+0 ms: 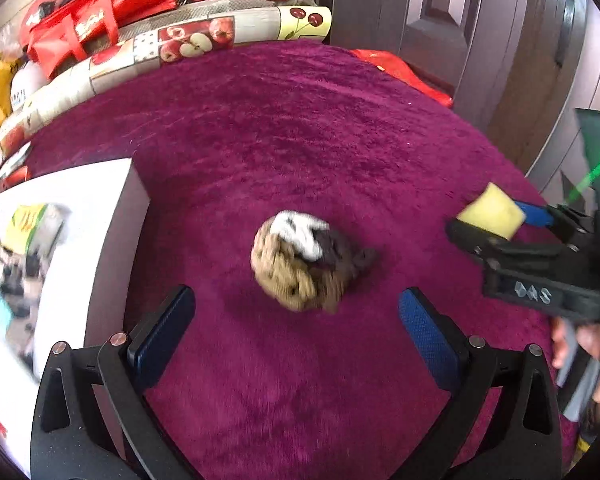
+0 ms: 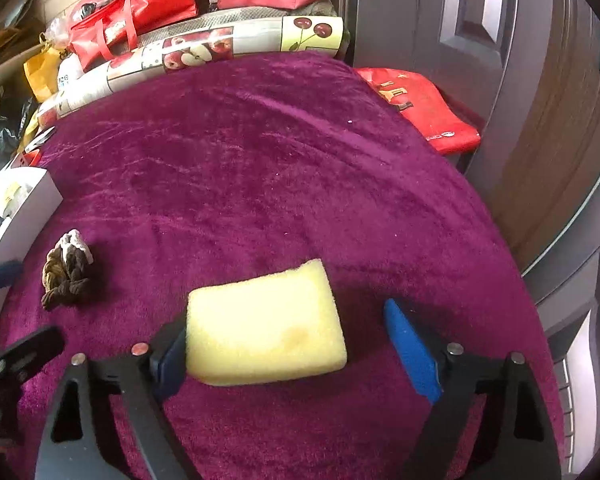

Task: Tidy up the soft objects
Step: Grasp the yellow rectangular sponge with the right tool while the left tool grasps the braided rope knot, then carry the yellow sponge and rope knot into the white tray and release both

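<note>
While the right gripper (image 2: 296, 344) stands spread wide, a yellow sponge (image 2: 266, 326) lies between its blue pads, its left side against the left pad and a clear gap showing before the right pad, so nothing pinches it. Off to the side, the left gripper (image 1: 296, 332) is spread wide too, with nothing between its pads; just ahead of it a knotted brown and white cloth bundle (image 1: 304, 264) sits apart on the magenta plush cover (image 1: 300, 128) spread over the bed. Beside that gripper, at the left edge of the cover, a white box (image 1: 80, 216) holds some blurred items. Along the far edge lies a long roll printed with apples and cherries (image 2: 204, 52), red bags (image 2: 140, 4) piled on it, and a dark panelled door (image 2: 428, 24) stands at the right. Both grippers tilt steeply down toward the cover, and fingers of the person's hand (image 1: 580, 344) show under the right gripper's body.
</note>
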`<state>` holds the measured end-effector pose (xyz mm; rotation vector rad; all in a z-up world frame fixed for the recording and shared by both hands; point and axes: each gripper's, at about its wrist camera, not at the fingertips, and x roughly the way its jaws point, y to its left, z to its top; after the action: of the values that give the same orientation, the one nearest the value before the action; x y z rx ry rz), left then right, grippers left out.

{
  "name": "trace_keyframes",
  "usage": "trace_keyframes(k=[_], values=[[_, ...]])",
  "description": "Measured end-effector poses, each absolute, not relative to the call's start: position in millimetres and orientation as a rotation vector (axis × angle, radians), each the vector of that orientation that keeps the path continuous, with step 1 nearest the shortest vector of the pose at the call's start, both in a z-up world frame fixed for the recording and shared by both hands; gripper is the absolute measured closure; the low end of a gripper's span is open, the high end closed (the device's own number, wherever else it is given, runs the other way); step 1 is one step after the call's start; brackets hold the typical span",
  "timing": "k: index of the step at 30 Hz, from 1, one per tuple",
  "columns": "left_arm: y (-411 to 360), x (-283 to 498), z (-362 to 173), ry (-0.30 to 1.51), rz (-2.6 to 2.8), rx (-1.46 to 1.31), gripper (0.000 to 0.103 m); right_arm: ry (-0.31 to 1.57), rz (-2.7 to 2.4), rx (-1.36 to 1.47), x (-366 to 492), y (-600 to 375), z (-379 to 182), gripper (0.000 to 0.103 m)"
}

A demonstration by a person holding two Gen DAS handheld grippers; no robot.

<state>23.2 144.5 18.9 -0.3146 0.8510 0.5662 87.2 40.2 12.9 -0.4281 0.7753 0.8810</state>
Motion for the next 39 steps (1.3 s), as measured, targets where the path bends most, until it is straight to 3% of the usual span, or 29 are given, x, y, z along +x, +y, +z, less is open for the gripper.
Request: trace_keyframes(k=[2, 4, 5, 8, 12, 15, 22, 31, 39], values=[[148, 35, 17, 0.863, 0.577, -0.283, 0.001, 0.77, 0.884, -0.432, 86, 42, 13, 0.018], [148, 44, 15, 0.872, 0.591, -0.246, 0.01, 0.766, 0.889, -0.434, 84, 41, 14, 0.021], [149, 47, 13, 0.874, 0.596, -0.235, 0.02, 0.765, 0.891, -0.435, 84, 42, 14, 0.022], [154, 57, 6, 0.9, 0.591, -0.224, 0.031, 0.762, 0.901, -0.441, 85, 45, 14, 0.03], [155, 53, 6, 0.859, 0.551, -0.245, 0.062, 0.745, 0.936, -0.458, 80, 50, 14, 0.045], [147, 54, 9, 0.842, 0.544, -0.215, 0.07, 0.733, 0.937, -0.466, 79, 51, 15, 0.046], [137, 35, 30, 0.69, 0.581, -0.193, 0.072, 0.696, 0.946, -0.377, 82, 39, 23, 0.048], [98, -29, 64, 0.282, 0.673, -0.056, 0.072, 0.374, 0.905, -0.146, 59, -15, 56, 0.048], [109, -44, 68, 0.239, 0.703, -0.115, 0.072, 0.272, 0.86, -0.111, 49, -23, 63, 0.048]])
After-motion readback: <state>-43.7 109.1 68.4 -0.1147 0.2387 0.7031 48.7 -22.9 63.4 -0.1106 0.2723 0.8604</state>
